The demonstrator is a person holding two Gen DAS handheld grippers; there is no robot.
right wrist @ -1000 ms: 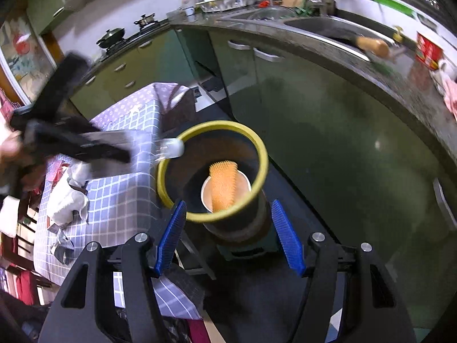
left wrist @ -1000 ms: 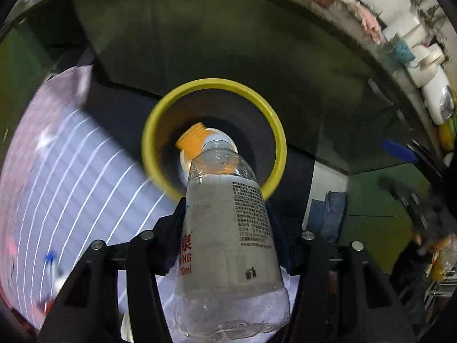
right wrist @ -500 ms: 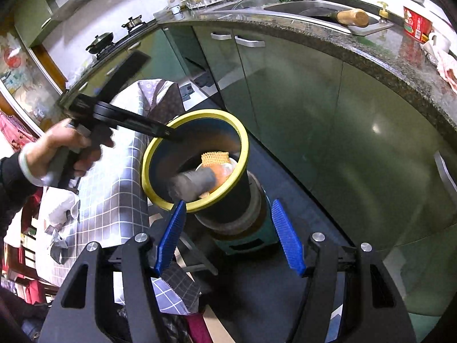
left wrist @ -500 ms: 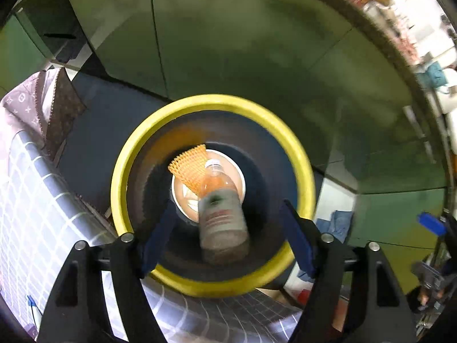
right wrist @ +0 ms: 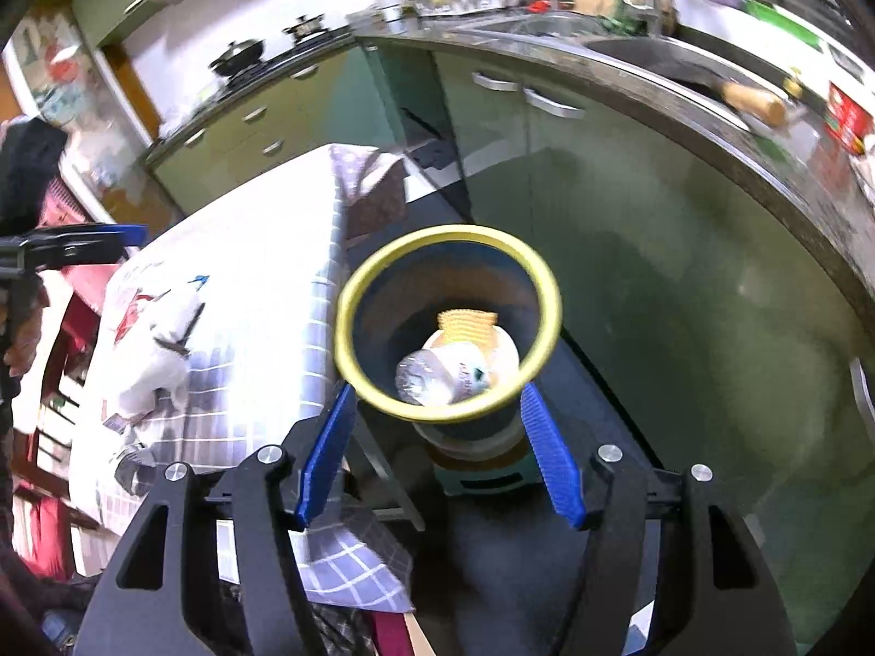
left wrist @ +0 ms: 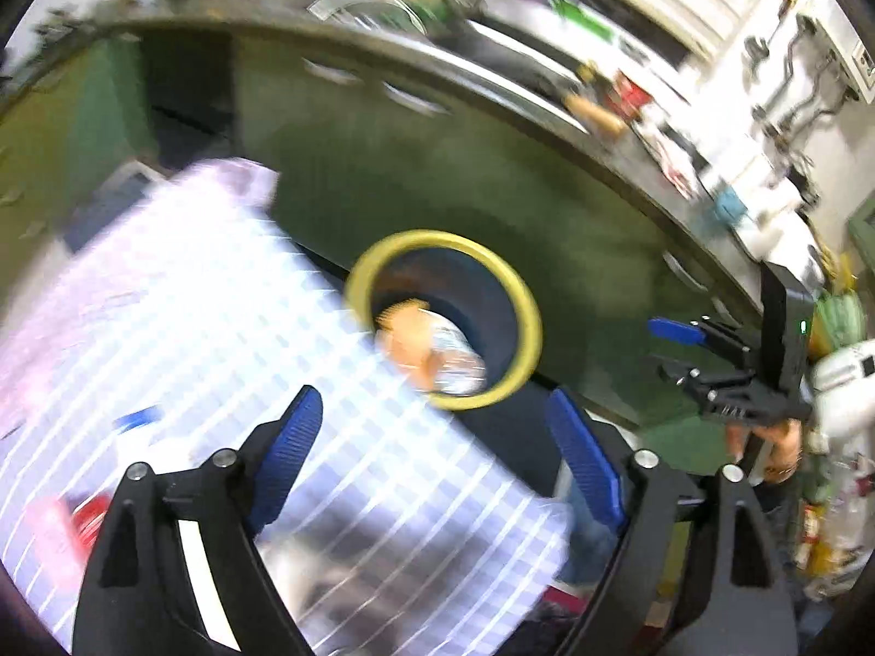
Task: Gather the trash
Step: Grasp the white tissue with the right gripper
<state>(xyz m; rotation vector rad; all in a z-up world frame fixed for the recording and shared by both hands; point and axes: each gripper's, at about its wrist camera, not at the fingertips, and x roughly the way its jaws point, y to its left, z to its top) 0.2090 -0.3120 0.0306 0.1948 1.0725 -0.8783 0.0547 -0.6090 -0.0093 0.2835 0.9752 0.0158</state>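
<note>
Long green-fronted kitchen cabinet run (right wrist: pixel 629 229) under a dark stone counter, curving across the back of both views. Table draped in a pale lilac checked cloth (right wrist: pixel 246 284), just beside the bin on its left in the right wrist view; same cloth (left wrist: pixel 229 328) smeared by blur in the left wrist view. Dark round trash bin with a yellow rim (right wrist: pixel 552 300) on the dark floor between table and cabinets, seen from above; also visible, blurred, in the left wrist view (left wrist: pixel 528 306). Left gripper (left wrist: pixel 437 464) with black arms and blue ribbed pads, above the table edge, jaws wide apart after just opening, nothing between them. Right gripper (right wrist: pixel 437 454) of the same build, hovering over the near side of the bin, jaws partly open and empty, pads flanking the bin's base without pressing on it. Clear plastic bottle with a white label (right wrist: pixel 437 377) lying on its side inside the bin, base toward the camera, resting on a white paper cup (right wrist: pixel 506 350). Orange mesh sleeve (right wrist: pixel 467 325) just behind the bottle, also inside the bin.
</note>
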